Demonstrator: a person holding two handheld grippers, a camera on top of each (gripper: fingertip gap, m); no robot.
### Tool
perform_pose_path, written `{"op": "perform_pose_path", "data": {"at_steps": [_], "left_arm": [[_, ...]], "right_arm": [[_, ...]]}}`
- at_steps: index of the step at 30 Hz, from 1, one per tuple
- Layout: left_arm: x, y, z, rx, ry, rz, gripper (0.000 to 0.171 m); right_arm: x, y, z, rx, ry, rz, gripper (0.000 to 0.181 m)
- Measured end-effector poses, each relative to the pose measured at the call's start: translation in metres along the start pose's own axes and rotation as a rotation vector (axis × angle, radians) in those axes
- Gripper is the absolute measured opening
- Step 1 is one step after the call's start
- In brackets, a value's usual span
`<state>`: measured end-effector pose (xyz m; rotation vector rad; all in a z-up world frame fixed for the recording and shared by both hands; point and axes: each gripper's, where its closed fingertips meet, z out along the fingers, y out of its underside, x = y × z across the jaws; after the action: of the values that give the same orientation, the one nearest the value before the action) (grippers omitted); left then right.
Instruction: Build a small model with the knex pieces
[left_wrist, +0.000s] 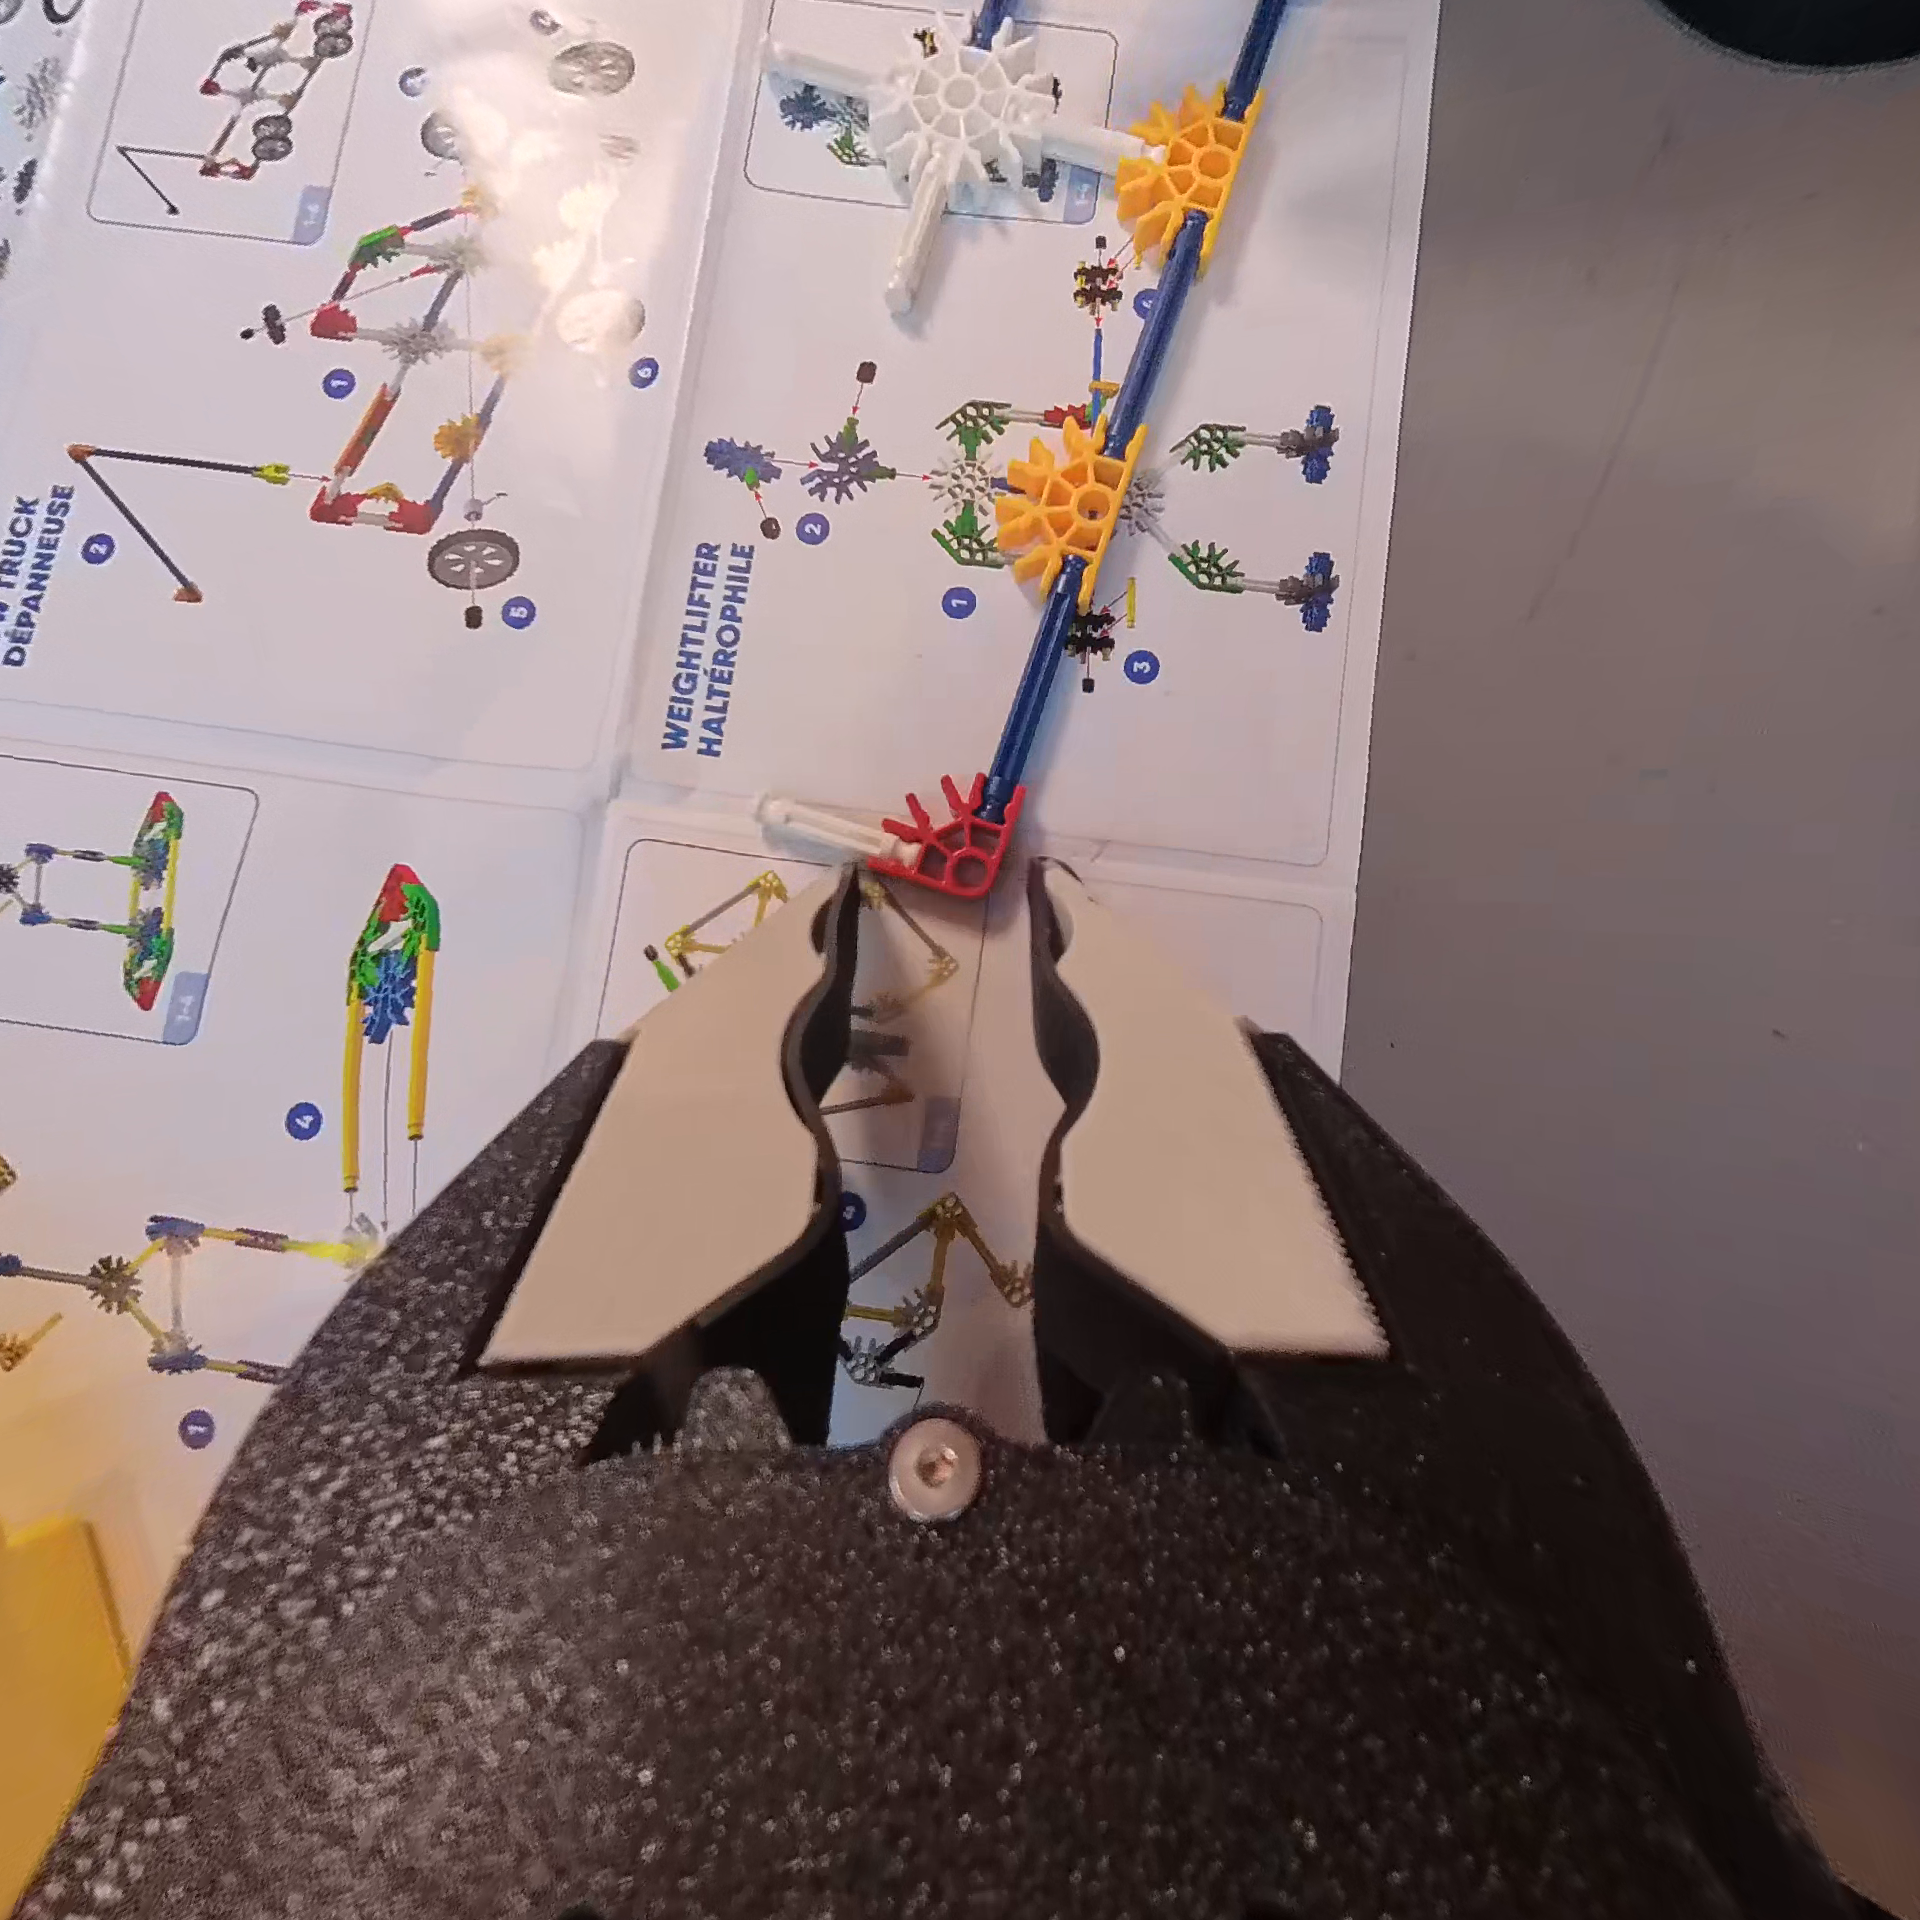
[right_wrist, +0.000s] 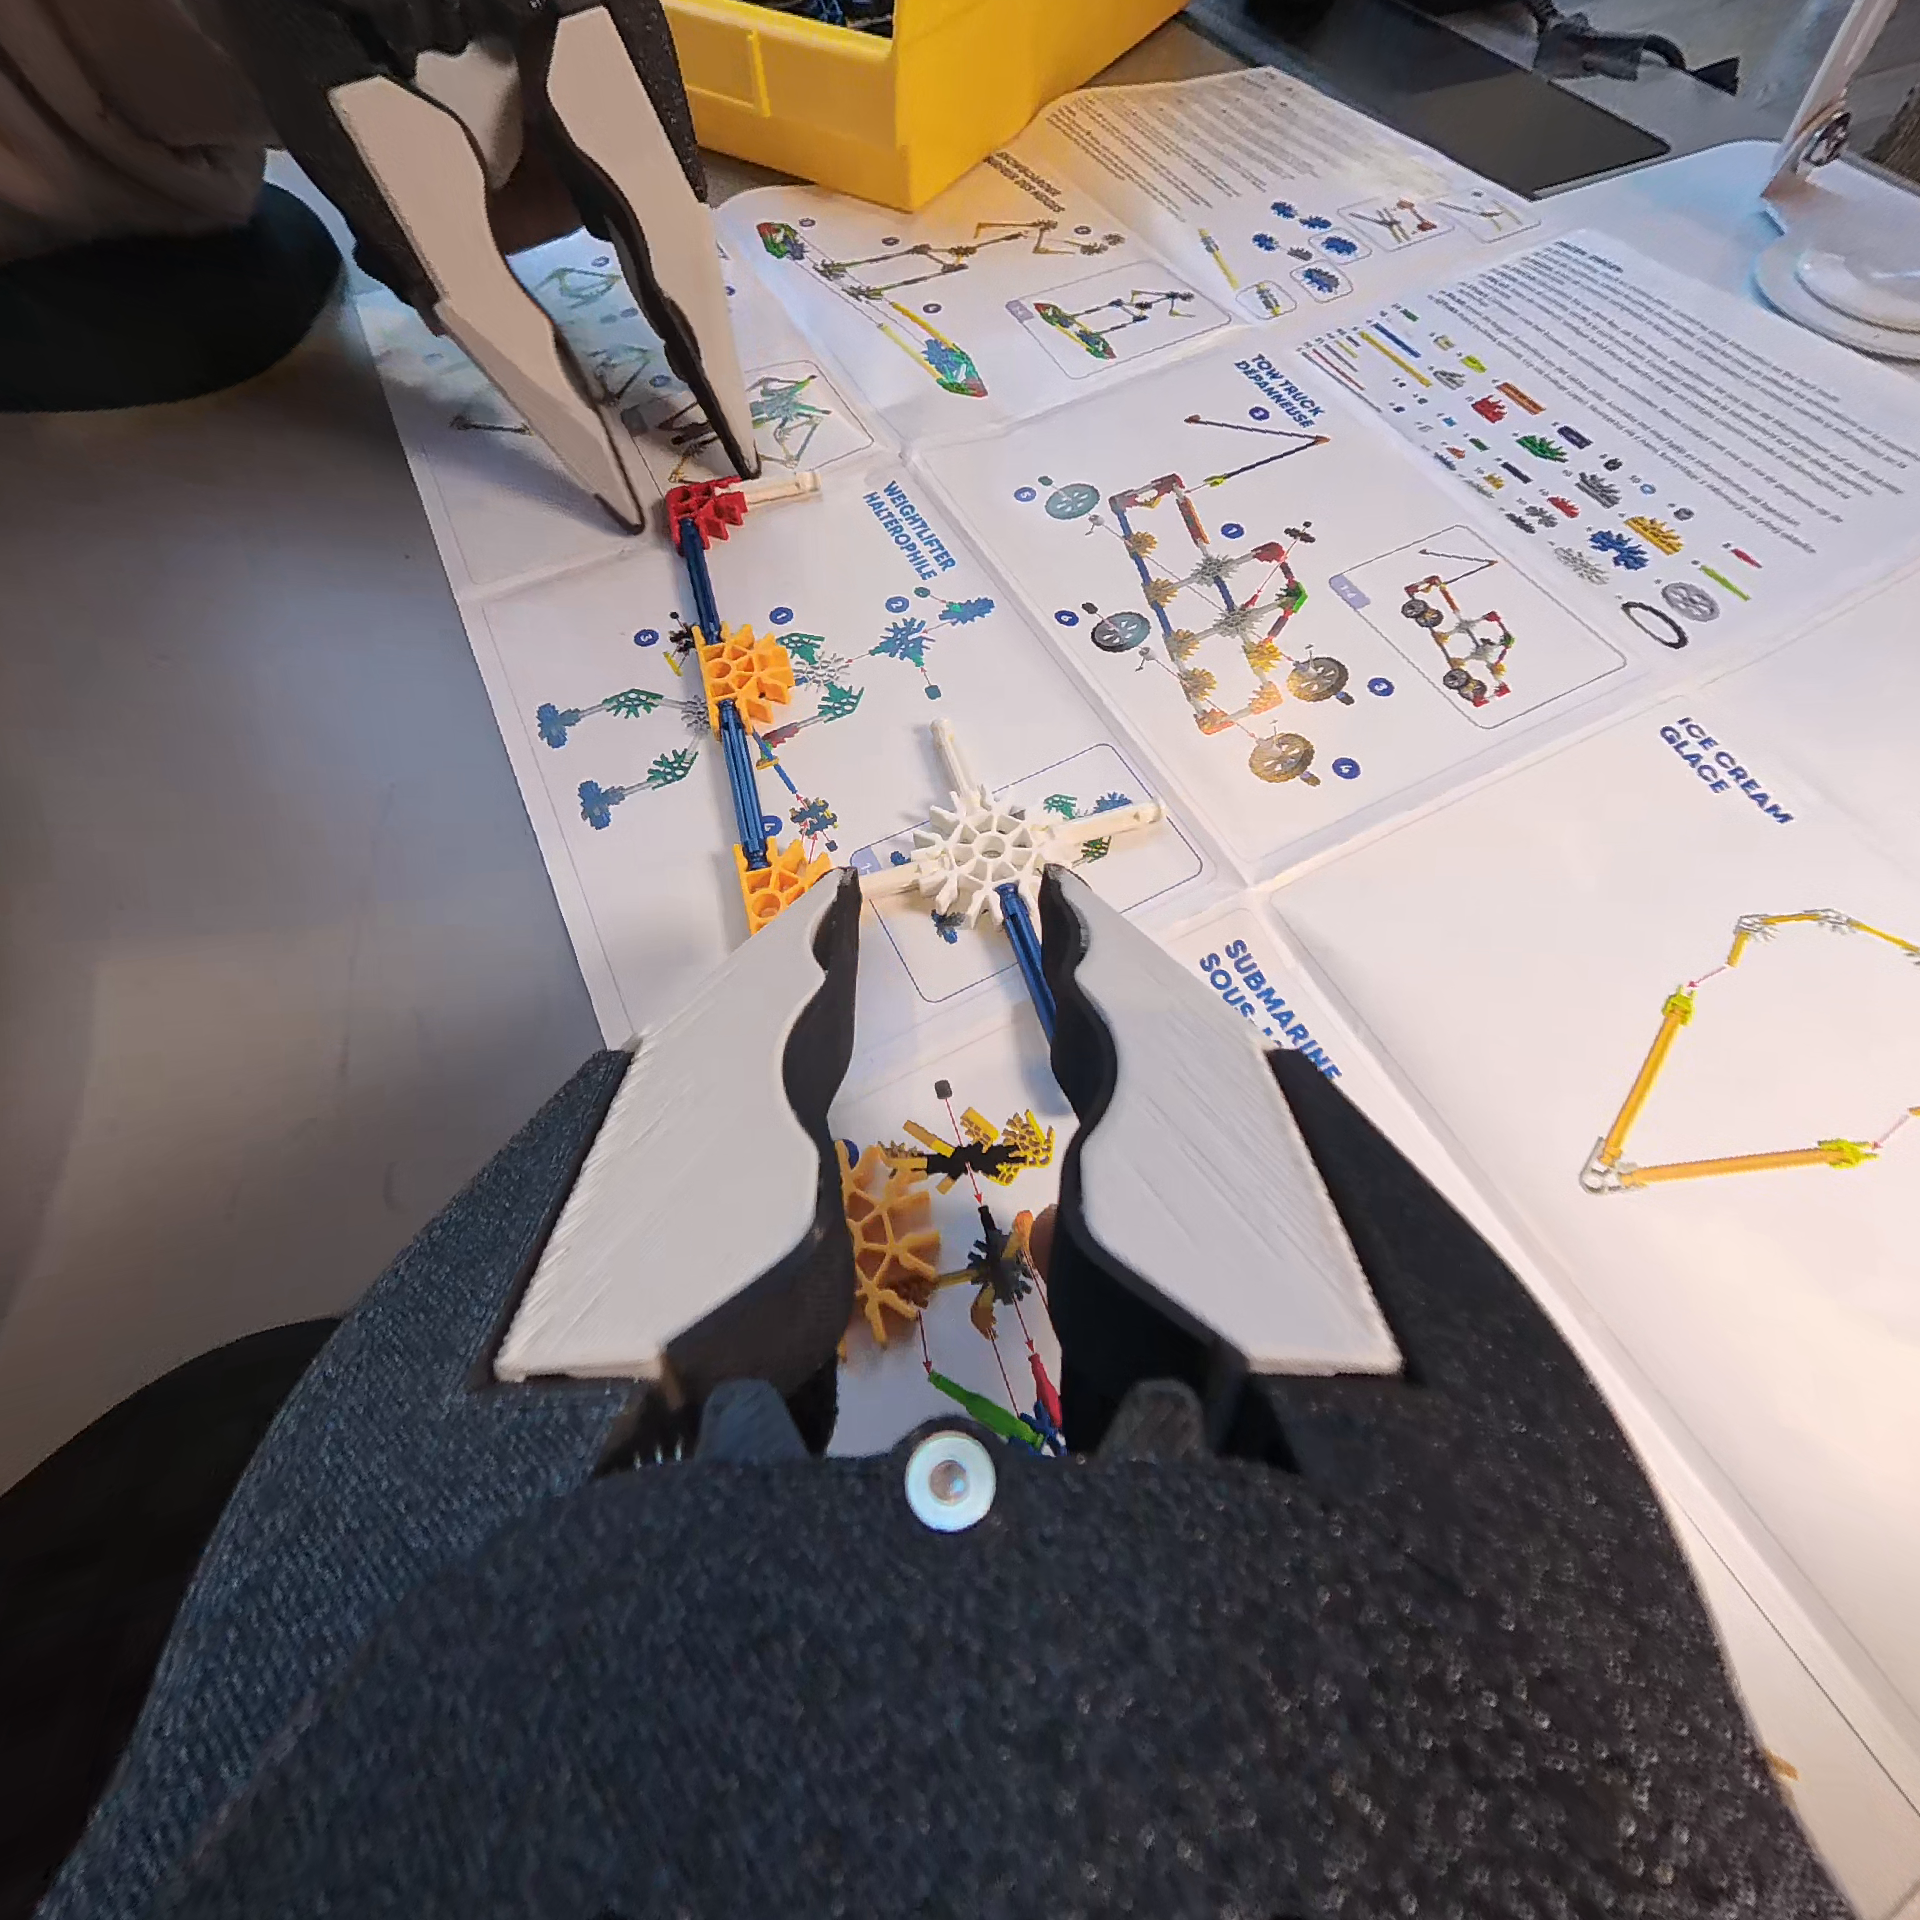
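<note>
A built chain lies on the instruction sheet: a red corner connector with a short white rod, then a blue rod through two orange connectors, ending beside a white snowflake connector. My left gripper is open, its tips down on either side of the red connector; it also shows in the right wrist view. My right gripper is open just short of the white connector. A blue rod from that connector runs between the right gripper's jaws, close to the right one.
A yellow parts bin stands at the far edge of the sheet. A white round base sits at the far right. Another orange connector lies under my right gripper. Grey tabletop borders the sheet. My right fingertips sit around 20 centimetres from my left ones. The white snowflake connector is closer to my right gripper, around 4 centimetres from its tips; the left tips are 15 centimetres off.
</note>
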<state>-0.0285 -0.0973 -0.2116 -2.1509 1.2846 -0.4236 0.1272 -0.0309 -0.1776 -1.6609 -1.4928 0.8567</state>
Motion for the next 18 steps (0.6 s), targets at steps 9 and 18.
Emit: {"op": "perform_pose_path", "data": {"at_steps": [9, 18], "left_arm": [[-0.007, -0.009, 0.001, 0.044, -0.038, -0.011, 0.039], [0.012, 0.000, -0.001, -0.029, -0.033, 0.015, 0.023]], "right_arm": [[-0.020, 0.018, -0.015, -0.155, -0.092, -0.051, 0.034], [-0.024, 0.045, -0.013, -0.375, -0.113, -0.160, 0.009]]}}
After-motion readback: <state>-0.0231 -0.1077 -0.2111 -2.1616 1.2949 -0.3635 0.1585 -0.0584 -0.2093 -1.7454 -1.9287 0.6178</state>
